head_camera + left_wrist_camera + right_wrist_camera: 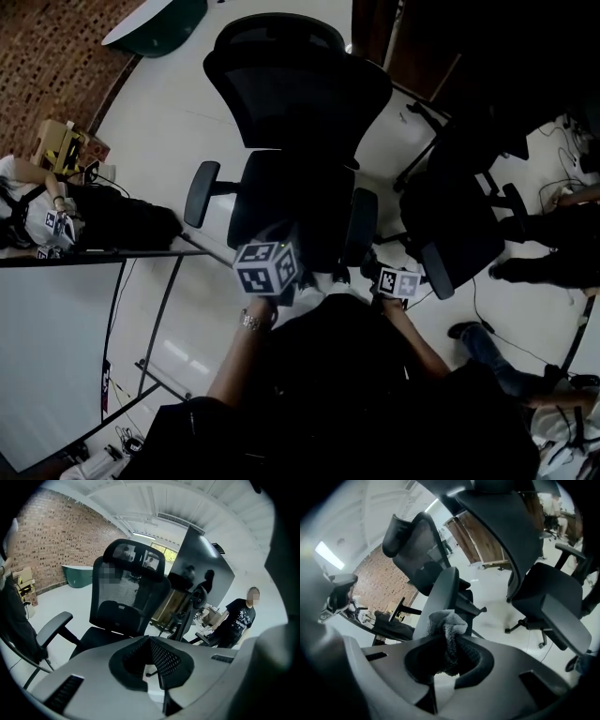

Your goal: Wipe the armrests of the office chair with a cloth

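The black office chair (291, 141) stands in front of me, its seat just beyond both grippers. Its left armrest (201, 193) sticks out on the left side, and its right armrest (360, 225) lies close to my right gripper (394, 279). In the right gripper view the right gripper (449, 645) is shut on a bunched grey cloth (448, 629), which sits right against the near end of the grey armrest (439, 601). My left gripper (269, 262) hovers over the seat's front; in its own view the left gripper (150, 642) is shut with nothing in it, facing the backrest (126, 597).
A second black chair (452, 225) stands close on the right. A white desk (56, 328) with a black bag (122, 225) on it is at the left. Cables trail over the floor at the right. A person (238, 620) stands beyond the chair.
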{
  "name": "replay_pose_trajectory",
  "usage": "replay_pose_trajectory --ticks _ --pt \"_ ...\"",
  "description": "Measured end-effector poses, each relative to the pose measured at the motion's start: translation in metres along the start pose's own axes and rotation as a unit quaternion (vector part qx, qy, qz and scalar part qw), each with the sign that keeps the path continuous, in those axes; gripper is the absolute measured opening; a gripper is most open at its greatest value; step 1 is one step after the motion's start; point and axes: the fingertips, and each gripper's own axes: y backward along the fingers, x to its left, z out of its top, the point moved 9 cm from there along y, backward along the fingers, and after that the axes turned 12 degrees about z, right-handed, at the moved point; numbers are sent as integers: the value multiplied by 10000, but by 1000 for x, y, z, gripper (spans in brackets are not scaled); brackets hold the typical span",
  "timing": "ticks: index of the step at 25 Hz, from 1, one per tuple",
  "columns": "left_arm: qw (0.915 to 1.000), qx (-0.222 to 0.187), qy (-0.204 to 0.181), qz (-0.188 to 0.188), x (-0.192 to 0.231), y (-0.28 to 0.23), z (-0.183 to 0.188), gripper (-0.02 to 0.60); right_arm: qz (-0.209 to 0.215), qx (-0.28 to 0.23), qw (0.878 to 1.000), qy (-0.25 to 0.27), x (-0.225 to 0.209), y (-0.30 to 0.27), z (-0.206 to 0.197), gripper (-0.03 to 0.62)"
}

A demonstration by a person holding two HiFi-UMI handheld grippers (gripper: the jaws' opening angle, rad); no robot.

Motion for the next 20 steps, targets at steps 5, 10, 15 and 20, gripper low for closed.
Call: replay_pose_trajectory --ticks 5,10,15,20 --pt "10000 -56 -32 -7 -2 -7 9 6 694 945 9920 466 44 5 3 35" --pt "9997 -207 46 -79 -2 -15 21 6 1877 378 9735 1251 138 11 91 37" --pt "9985 -517 131 -150 -14 -12 34 6 1817 -670 9574 2141 222 18 164 37" --pt "9967 -643 -322 379 -15 -10 39 6 936 -834 9463 2981 255 14 169 38"
